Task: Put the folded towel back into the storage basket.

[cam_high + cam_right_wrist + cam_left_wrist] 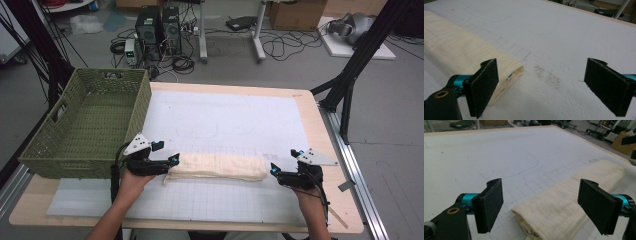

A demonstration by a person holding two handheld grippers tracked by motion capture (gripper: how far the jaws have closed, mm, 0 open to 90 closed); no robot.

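The folded towel (217,167) lies near the front of the bench (310,120), long axis running left to right, beside the basket (85,125). Soft, light and floppy, probably several layers, so it is best pinched at both short ends. The left gripper (172,161) and right gripper (273,169) sit at those ends, fingers (490,203) spread wide and holding nothing.

Grey floor (395,150) w/ cables, PCs (159,27)

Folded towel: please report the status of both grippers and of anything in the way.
Left gripper open at the folded towel's left end. Right gripper open at its right end. Towel flat on the white mat, not gripped. Green basket stands left, apart.
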